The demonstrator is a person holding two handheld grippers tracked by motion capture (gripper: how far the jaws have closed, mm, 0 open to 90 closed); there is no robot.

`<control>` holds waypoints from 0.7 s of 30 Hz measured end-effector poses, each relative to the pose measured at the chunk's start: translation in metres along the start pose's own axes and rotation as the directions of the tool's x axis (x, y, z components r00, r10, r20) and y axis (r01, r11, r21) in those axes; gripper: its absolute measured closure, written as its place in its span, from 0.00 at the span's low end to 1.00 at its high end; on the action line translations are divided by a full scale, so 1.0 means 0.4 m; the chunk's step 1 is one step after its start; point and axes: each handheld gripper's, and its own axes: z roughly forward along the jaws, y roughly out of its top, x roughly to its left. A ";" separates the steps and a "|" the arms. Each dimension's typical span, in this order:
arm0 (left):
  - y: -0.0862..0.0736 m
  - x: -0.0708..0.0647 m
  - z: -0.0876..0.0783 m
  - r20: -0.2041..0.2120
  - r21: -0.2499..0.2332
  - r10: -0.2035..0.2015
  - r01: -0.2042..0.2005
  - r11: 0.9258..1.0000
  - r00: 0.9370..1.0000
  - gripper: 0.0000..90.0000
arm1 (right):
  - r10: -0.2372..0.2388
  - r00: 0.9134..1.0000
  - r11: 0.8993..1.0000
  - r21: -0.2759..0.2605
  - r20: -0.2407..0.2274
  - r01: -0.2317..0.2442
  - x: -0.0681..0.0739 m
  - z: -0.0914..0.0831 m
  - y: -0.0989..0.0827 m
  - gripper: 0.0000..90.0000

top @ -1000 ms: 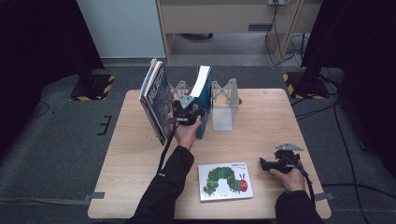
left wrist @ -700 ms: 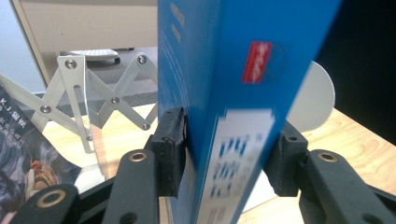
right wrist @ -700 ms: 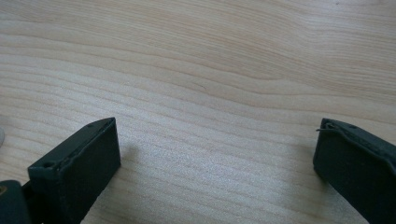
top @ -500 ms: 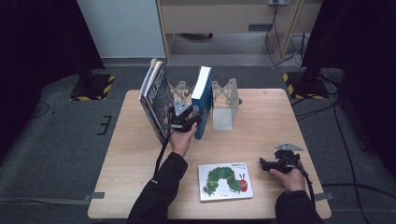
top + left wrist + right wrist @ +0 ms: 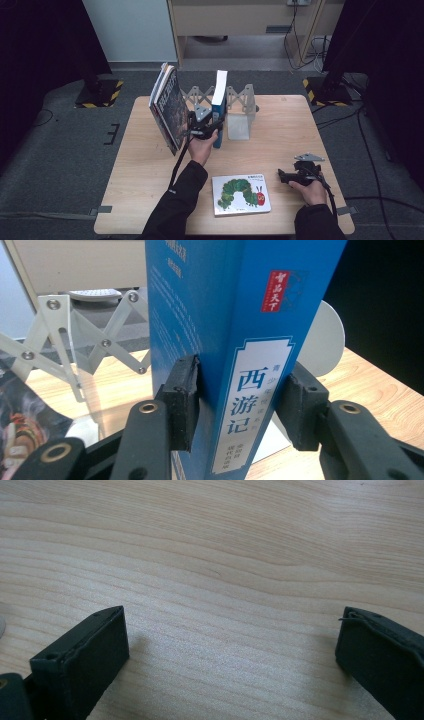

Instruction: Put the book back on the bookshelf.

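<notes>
Books lean at the counter's left. Beside them my left gripper straddles the upright blue book in the folding rack, jaws slack, right pad clear of the spine. Caterpillar book lies flat nearby. Right gripper rests, jaws released.

High view overhead, facing forward-down; gripper views close; all share table.

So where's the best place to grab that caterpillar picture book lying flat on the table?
Probably by its right edge, coming in low from the right with the right tongs. The caterpillar book lies flat on the table, so only its thin edges offer a bite, and those open tongs rest just beside it.
</notes>
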 end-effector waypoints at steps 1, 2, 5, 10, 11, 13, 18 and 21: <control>0.002 -0.001 0.003 0.000 0.003 -0.004 0.004 1.000 1.000 0.60 | 0.000 1.000 1.000 0.000 0.000 0.000 0.000 0.000 0.000 0.01; 0.004 -0.002 0.007 -0.002 0.007 -0.003 0.003 1.000 1.000 0.60 | 0.000 1.000 1.000 0.000 -0.001 0.000 0.000 0.000 0.000 0.01; 0.009 -0.002 0.015 -0.006 0.009 -0.010 0.010 1.000 1.000 0.60 | -0.001 1.000 1.000 0.000 -0.001 0.001 0.000 0.000 0.000 0.01; 0.009 0.007 0.019 -0.006 0.003 -0.023 0.023 1.000 1.000 0.59 | -0.001 1.000 1.000 0.000 -0.001 0.001 0.000 0.000 0.000 0.01; 0.008 0.007 0.019 -0.006 0.001 -0.021 0.021 1.000 1.000 0.59 | -0.001 1.000 1.000 0.000 -0.001 0.001 0.000 0.000 0.000 0.01; 0.007 0.009 0.016 0.003 0.003 -0.018 0.018 1.000 1.000 0.59 | 0.000 1.000 1.000 0.000 -0.001 0.000 0.000 0.000 0.000 0.01; -0.005 0.018 -0.010 0.046 -0.011 -0.030 0.030 0.999 0.998 0.60 | 0.000 1.000 1.000 0.000 -0.001 0.000 0.000 0.000 0.000 0.01; -0.012 0.022 -0.018 0.054 -0.004 -0.021 0.021 1.000 0.998 0.63 | -0.001 1.000 1.000 0.000 -0.001 0.001 0.000 0.000 0.000 0.01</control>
